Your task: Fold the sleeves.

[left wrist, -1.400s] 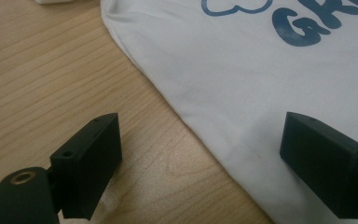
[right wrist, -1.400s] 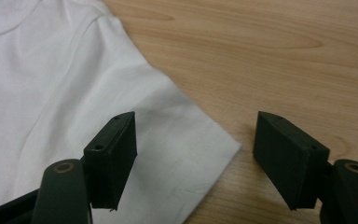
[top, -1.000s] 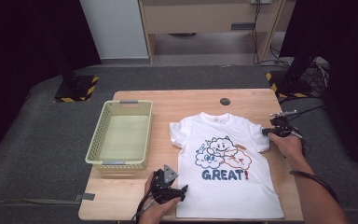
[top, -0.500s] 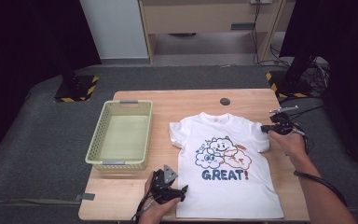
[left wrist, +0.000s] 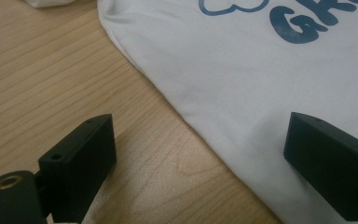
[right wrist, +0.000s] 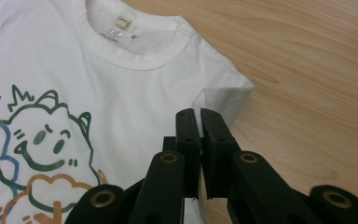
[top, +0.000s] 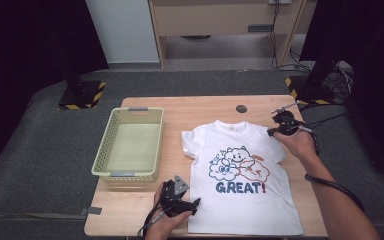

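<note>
A white T-shirt (top: pixel 245 205) with cartoon clouds and "GREAT!" printed on it lies flat on the wooden table (top: pixel 180 112). My right gripper (top: pixel 274 131) is at its right sleeve (right wrist: pixel 226 93); in the right gripper view the jaws (right wrist: pixel 199 116) are shut on the sleeve's edge, pinching the cloth and lifting it off the wood. My left gripper (top: pixel 194 205) rests low at the shirt's lower left corner. In the left gripper view it (left wrist: pixel 200 149) stands open, one jaw over bare wood and the other over the shirt (left wrist: pixel 242 70).
A pale green plastic basket (top: pixel 102 160) sits on the table's left half. A small black round disc (top: pixel 241 108) lies near the back edge behind the collar. Dark floor, cables and stands surround the table.
My right gripper has risen and shifted left toward the collar, taking the sleeve's edge with it. The left gripper has kept still.
</note>
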The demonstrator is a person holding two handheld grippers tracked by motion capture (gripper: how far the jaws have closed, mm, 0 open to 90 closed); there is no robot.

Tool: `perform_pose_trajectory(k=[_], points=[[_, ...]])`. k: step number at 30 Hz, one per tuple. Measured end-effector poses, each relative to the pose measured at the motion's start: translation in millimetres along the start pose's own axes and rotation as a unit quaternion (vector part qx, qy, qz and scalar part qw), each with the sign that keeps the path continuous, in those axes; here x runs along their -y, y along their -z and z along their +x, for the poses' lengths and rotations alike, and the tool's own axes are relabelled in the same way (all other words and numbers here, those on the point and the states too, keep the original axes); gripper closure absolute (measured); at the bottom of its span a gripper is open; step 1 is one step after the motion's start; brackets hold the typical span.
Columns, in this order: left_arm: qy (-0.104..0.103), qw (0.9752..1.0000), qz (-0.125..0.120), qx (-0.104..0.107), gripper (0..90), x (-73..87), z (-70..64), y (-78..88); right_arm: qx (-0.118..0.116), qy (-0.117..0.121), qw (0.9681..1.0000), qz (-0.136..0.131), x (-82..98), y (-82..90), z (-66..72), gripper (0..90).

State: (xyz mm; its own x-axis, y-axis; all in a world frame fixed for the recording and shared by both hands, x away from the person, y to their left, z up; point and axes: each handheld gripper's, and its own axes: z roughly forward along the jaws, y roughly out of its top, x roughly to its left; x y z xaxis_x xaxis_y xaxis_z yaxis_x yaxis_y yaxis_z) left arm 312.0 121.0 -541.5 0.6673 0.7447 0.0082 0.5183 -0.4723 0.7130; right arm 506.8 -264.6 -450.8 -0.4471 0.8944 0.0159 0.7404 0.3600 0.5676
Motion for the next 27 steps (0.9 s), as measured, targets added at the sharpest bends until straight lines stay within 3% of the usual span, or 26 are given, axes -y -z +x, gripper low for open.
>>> perform_pose_trajectory(k=[8,13,17,20,27], points=[[-0.003,1.0,0.001,0.003,8.4,-0.3,1.9,0.1,0.006,-0.009,0.9995,0.031,-12.3,-19.9,16.7,84.0],[-0.004,1.0,0.004,0.004,8.4,-0.7,2.1,0.3,-0.005,-0.017,0.9998,-0.006,-7.9,-21.1,18.9,59.1],[-0.002,1.0,0.003,0.004,8.4,-0.9,1.8,0.0,-0.012,-0.01,0.9997,-0.02,1.2,-14.7,18.5,48.9],[-0.004,1.0,0.007,0.004,8.4,-1.5,2.0,0.0,-0.027,-0.021,0.999,-0.03,11.2,-11.6,17.7,43.8],[-0.004,0.9999,0.014,0.005,8.3,-3.4,2.2,-0.1,-0.049,-0.002,0.9979,-0.041,42.9,-11.7,26.7,28.7]])
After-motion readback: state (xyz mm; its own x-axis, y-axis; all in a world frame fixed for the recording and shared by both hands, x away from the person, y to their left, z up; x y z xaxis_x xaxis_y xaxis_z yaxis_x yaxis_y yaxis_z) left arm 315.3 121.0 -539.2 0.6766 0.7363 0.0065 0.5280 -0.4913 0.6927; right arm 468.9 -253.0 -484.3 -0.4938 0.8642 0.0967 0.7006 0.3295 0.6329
